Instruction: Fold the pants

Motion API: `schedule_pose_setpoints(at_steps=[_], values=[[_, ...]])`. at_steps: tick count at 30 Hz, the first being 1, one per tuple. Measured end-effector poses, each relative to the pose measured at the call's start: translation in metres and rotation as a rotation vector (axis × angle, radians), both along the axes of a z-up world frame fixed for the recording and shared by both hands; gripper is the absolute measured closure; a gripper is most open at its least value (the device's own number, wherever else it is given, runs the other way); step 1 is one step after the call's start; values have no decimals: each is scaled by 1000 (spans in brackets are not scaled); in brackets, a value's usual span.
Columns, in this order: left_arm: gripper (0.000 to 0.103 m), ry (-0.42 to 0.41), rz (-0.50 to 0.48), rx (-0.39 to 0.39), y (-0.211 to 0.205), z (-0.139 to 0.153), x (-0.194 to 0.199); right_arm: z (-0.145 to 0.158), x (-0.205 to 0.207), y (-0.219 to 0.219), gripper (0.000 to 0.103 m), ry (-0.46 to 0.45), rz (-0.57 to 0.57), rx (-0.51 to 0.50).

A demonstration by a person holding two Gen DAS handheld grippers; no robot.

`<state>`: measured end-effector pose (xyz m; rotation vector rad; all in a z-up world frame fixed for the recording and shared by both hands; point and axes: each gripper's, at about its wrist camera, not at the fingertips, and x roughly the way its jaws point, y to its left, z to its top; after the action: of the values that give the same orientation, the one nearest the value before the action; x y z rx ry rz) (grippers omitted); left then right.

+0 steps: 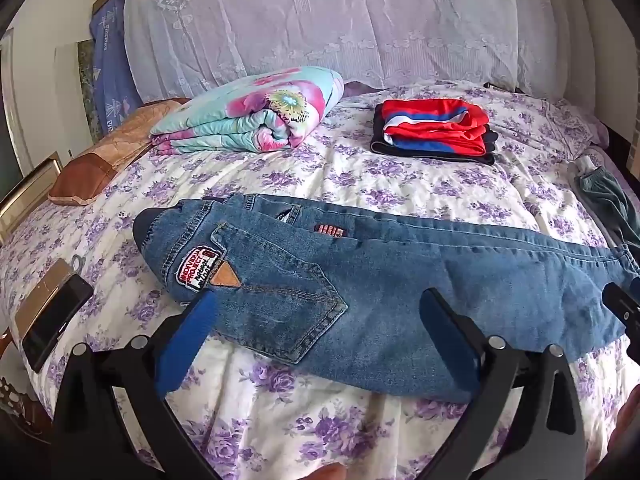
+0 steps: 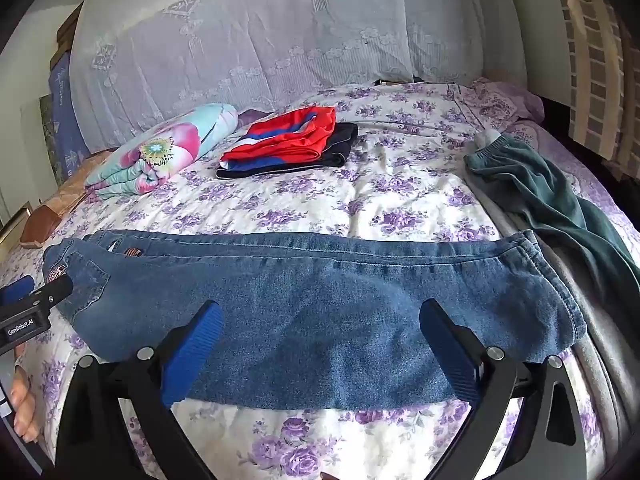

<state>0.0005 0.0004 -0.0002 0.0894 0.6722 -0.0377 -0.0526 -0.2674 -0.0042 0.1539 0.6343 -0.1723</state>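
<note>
Blue jeans (image 1: 360, 280) lie flat across the flowered bed, folded lengthwise leg on leg, waist at the left with a patched back pocket (image 1: 200, 268), cuffs at the right (image 2: 552, 280). My left gripper (image 1: 320, 308) is open, just above the near edge at the seat. My right gripper (image 2: 320, 316) is open over the lower legs (image 2: 320, 300). Neither holds cloth. The left gripper's tip (image 2: 36, 304) shows at the left edge of the right wrist view.
A folded floral quilt (image 1: 256, 116) and a folded red, white and blue garment on dark clothes (image 1: 436, 128) lie farther back. Dark green pants (image 2: 560, 200) lie loose at the right. A phone (image 1: 52, 324) and a brown pillow (image 1: 104, 160) are at the left. A lace curtain (image 1: 320, 20) hangs behind.
</note>
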Motion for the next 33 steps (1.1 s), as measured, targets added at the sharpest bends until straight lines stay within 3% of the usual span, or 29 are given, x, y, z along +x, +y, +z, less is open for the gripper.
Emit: schedule_pose_setpoints(at_steps=[33], values=[[5, 16, 6, 3, 8, -13, 4, -10, 4, -3, 3, 14, -8, -1]])
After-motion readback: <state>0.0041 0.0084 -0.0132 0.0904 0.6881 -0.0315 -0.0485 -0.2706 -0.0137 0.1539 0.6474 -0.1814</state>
